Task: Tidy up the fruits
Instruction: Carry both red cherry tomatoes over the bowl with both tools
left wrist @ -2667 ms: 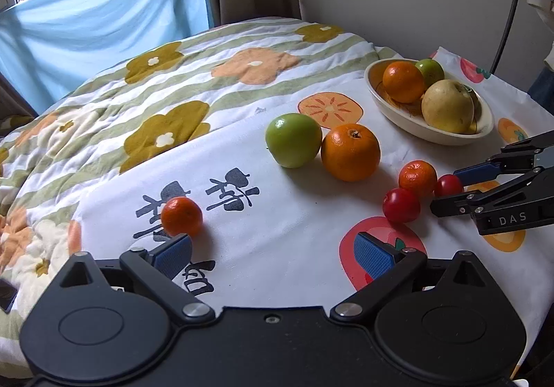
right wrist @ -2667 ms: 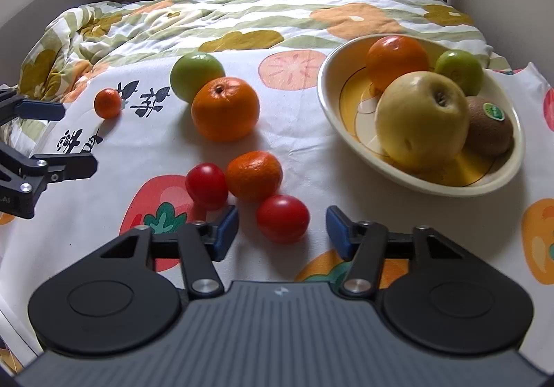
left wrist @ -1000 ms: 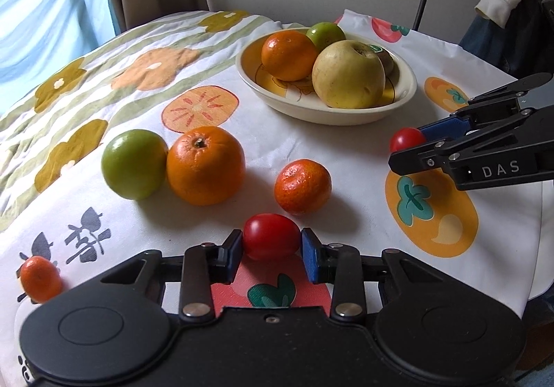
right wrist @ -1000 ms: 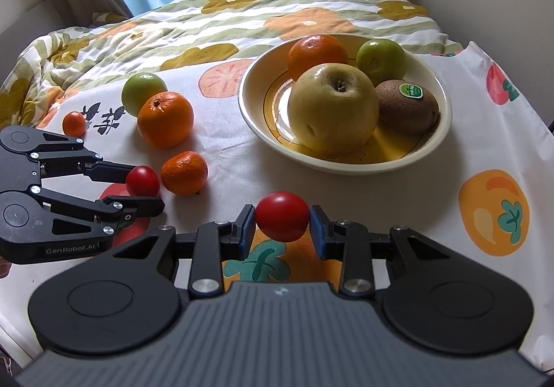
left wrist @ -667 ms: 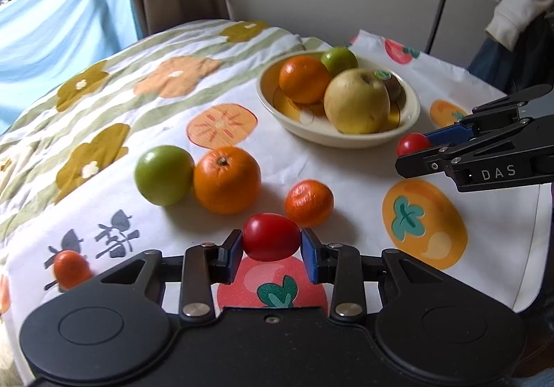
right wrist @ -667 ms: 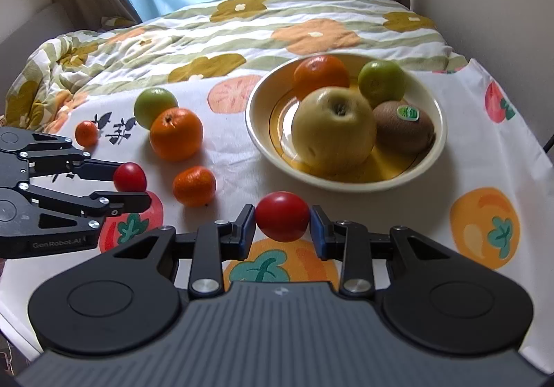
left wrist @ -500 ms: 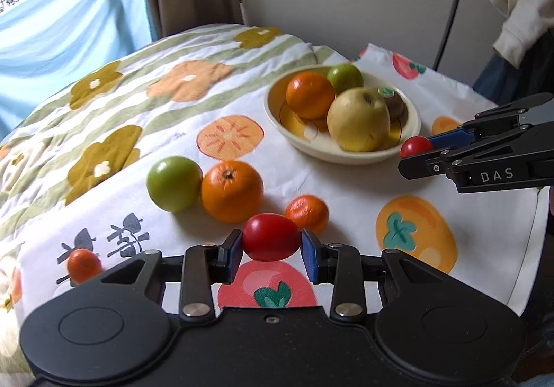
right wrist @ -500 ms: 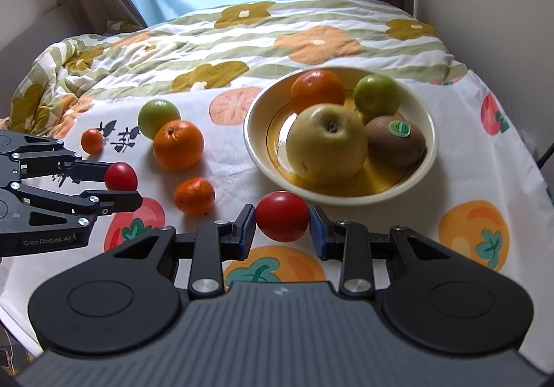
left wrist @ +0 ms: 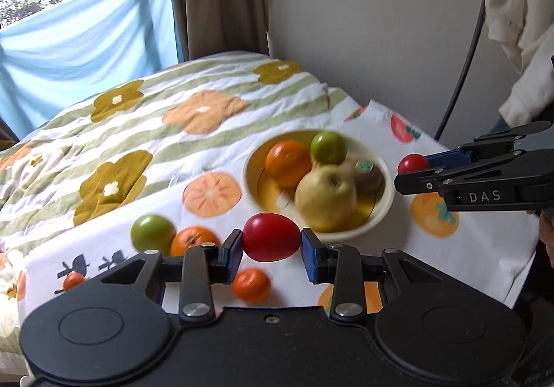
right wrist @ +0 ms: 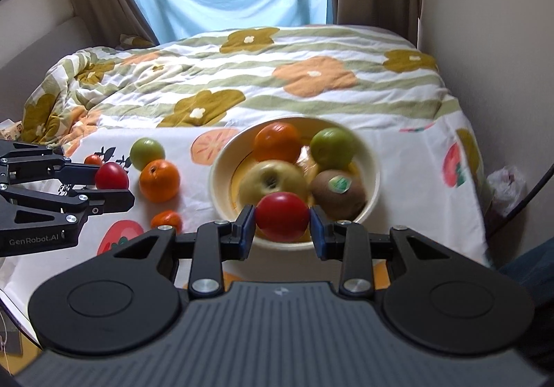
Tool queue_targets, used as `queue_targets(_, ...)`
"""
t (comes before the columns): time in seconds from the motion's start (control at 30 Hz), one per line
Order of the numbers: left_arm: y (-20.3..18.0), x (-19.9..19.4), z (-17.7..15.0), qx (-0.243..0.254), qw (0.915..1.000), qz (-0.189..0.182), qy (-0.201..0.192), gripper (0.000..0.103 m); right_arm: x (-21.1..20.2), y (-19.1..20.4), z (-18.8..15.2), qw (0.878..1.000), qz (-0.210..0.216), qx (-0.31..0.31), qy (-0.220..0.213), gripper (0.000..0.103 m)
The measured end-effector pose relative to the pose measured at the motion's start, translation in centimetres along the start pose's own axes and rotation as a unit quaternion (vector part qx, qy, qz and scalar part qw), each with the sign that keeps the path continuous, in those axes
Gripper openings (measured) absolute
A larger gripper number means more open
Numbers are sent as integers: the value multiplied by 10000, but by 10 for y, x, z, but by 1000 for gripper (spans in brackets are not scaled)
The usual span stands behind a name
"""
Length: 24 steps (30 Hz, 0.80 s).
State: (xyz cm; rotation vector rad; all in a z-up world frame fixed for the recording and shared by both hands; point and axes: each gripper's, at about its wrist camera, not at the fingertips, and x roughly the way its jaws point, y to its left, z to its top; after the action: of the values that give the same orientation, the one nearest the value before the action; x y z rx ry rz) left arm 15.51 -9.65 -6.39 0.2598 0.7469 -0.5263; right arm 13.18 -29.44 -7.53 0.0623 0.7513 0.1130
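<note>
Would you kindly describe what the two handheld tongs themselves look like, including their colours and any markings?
Both are matte black linkage frames with silver pivot screws and blue pads on the fingertips. The left tongs have a smooth body with two round discs, and show white "GenRobot.AI" lettering in the right wrist view. The right tongs have a ribbed grey centre panel, and show white "DAS" lettering in the left wrist view.

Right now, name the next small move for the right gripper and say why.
Probably carry it forward over the bowl and lower. The right gripper is shut on a red tomato near the bowl's front rim, and other fruit already sits inside.
</note>
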Motion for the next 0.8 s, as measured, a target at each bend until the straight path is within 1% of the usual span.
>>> queue_targets(0.17,-24,12,22,-113,9999,65,-81,39,-1,-30,12,9999,94,-65,-26,49)
queue_targets(0.4,-48,44,47,-184,9996,186,-92,39,10,-65,28,9995,214,-212,-60,49)
queue_targets(0.63,-67,83,70,-165,9994,306,17,39,27,-94,42,9990,348,-264,-111,49)
queue_targets(0.8,-73,113,77,-124,9989,386,234,39,38,-109,44,9987,435,-257,-90,49)
